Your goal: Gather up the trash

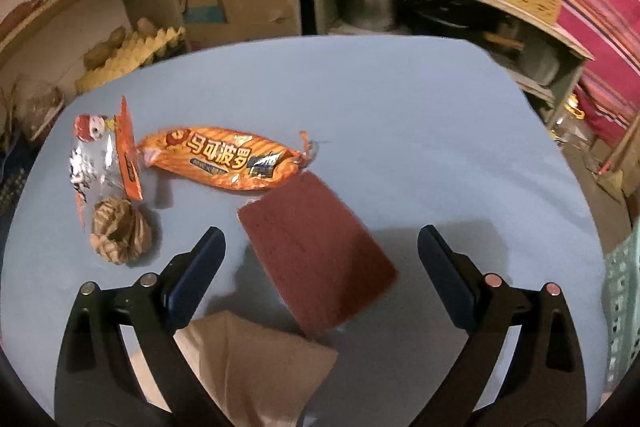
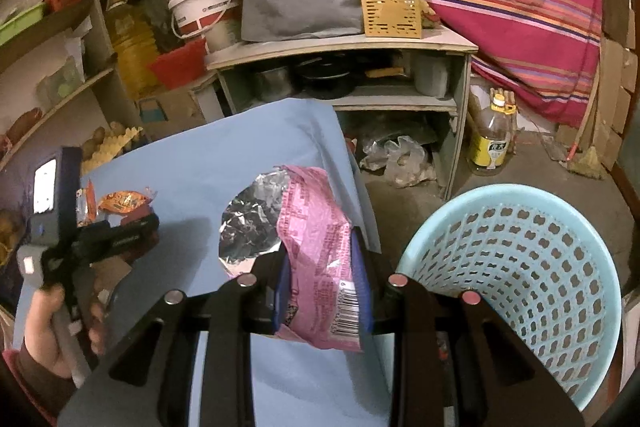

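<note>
Here we hold the left gripper (image 1: 320,251) with fingers wide apart; a flat reddish-brown scouring pad (image 1: 316,259) lies between them, unclamped. Our right gripper (image 2: 322,291) is clamped on a pink foil-lined snack wrapper (image 2: 316,259), just left of the pale-blue perforated plastic basket (image 2: 520,279).

Both grippers are black, with triangular cut-outs in their arms, round silver and pinkish studs at the joints, and dark blue pads. The left gripper (image 2: 132,227) has a grey handle with white tags. A dark red sleeve (image 2: 28,379) covers the wrist.
</note>
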{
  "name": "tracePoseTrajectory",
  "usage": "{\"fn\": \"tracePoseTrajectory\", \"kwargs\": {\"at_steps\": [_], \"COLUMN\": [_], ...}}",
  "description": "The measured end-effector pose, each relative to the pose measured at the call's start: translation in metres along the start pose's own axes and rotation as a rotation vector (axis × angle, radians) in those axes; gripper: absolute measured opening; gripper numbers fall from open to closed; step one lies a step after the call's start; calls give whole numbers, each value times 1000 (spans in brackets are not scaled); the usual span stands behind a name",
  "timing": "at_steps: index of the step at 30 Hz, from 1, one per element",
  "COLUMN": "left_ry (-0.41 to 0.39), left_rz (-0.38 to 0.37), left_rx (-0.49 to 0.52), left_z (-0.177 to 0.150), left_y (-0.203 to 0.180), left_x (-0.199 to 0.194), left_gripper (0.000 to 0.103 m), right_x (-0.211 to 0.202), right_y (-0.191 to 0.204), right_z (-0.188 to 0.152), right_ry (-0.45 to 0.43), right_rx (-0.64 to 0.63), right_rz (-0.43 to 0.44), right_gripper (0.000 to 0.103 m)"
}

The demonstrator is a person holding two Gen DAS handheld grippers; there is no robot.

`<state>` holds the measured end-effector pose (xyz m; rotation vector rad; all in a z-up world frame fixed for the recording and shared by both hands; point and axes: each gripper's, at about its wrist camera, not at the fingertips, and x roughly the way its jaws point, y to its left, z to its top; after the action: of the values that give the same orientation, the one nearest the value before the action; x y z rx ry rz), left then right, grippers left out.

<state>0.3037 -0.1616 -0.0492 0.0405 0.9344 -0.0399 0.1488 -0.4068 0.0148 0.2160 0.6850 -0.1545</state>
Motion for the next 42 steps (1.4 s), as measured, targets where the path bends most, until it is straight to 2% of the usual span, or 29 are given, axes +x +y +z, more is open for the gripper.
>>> {"fn": "tracePoseTrajectory", "kwargs": {"at_steps": [3, 5, 7, 14, 18, 26, 28, 31, 36, 42], "left_ry": [60, 39, 37, 40, -57, -257, -285, -289, -243, -211], "left_rz": [-19, -10, -29, -83, -116, -306, -344, -399, -454, -455], "left_rx": [-39, -17, 2, 40, 82, 178, 207, 256, 320, 380], "left_z": [0, 1, 3, -1, -9, -34, -45, -60, -83, -94], "left_y": [3, -2, -8, -28, -51, -133, -155, -191, -243, -283], "left_x": [17, 15, 14, -1, -38, -135, -150, -161, -155, -140], "left_gripper": [90, 81, 67, 66, 66, 66, 66, 66, 66, 67], "right_x": [-1, -4, -6, -18, -28, -56, -61, -66, -72, -75], "right_y": [-4, -11, -18, -57, -85, -144, -155, -172, -189, -197], "right_z": [2, 1, 3, 4, 3, -4, -6, -10, -12, -14], "right_ry": [-2, -5, -8, -30, -48, -94, -99, -102, -110, -110], "right_rx": [-3, 8, 20, 80, 118, 163, 170, 191, 207, 210], "right_rz": [-7, -15, -20, -49, -81, -153, -170, -189, -213, -230], "right_gripper": [28, 28, 28, 28, 28, 28, 28, 28, 28, 28]}}
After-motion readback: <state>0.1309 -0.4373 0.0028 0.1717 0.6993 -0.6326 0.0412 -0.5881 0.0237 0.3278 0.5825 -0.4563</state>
